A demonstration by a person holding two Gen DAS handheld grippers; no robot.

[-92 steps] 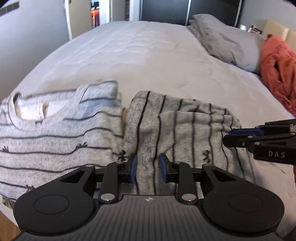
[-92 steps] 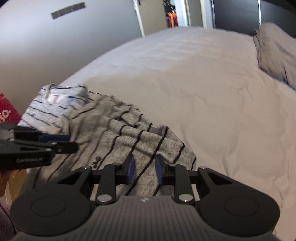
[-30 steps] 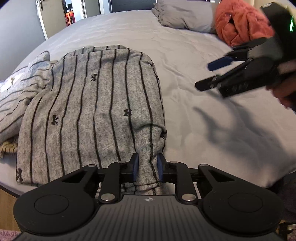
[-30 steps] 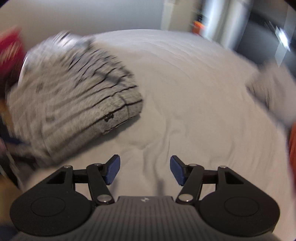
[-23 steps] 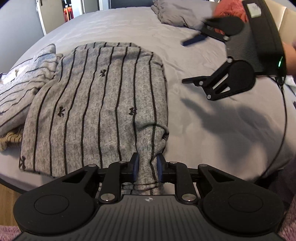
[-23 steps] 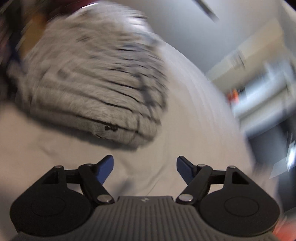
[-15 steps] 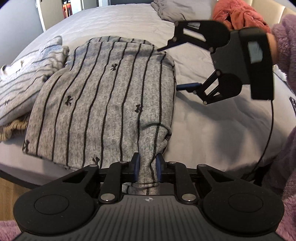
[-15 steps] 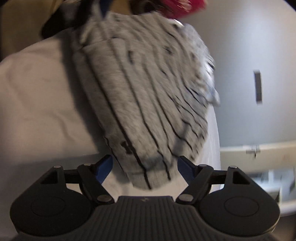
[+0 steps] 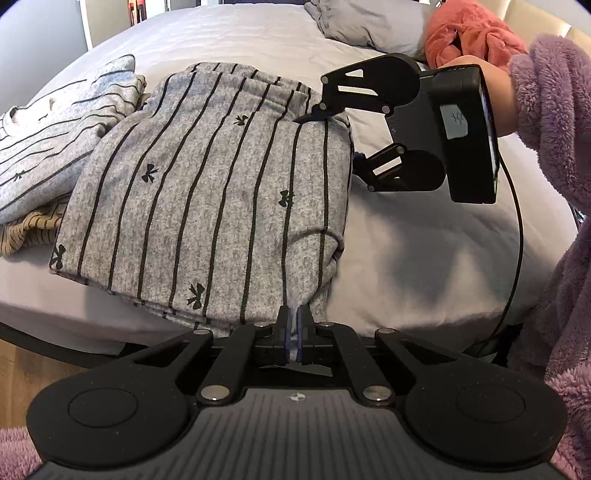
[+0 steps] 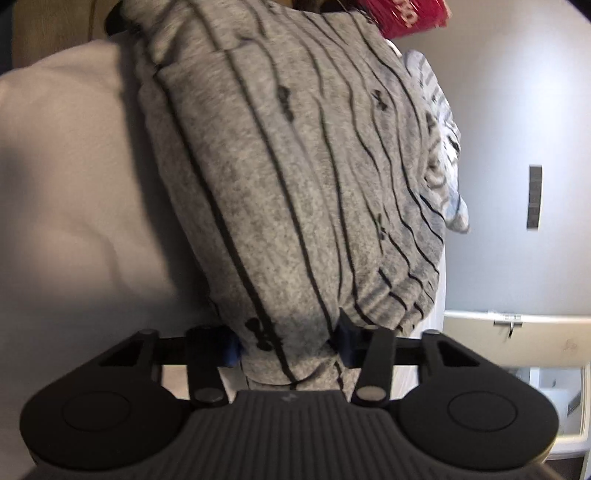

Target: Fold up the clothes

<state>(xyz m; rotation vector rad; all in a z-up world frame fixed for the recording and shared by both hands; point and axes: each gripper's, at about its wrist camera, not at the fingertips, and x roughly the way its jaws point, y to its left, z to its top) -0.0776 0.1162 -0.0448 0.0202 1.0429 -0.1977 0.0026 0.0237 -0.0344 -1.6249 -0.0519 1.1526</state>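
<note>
A folded grey garment [image 9: 207,192] with thin black stripes and small bows lies on the bed [image 9: 424,258] near its front edge. My left gripper [image 9: 293,339] is shut on the garment's near right corner, with fabric pinched between its pads. My right gripper [image 9: 330,136], rolled onto its side, straddles the far right corner. In the right wrist view the grey garment [image 10: 295,184] fills the gap of the right gripper [image 10: 288,347]. Its jaws are closing, and both blue pads squeeze the bunched fabric.
A lighter striped top [image 9: 55,140] lies folded at the left on a beige striped piece [image 9: 26,229]. A grey pillow [image 9: 362,22] and an orange-red blanket [image 9: 472,37] are at the head of the bed. A purple fleece sleeve [image 9: 546,92] reaches in from the right.
The right gripper rolled onto its side, came down on the garment's far right corner and narrowed its jaws around it. The left gripper pinched fully shut on the near corner.
</note>
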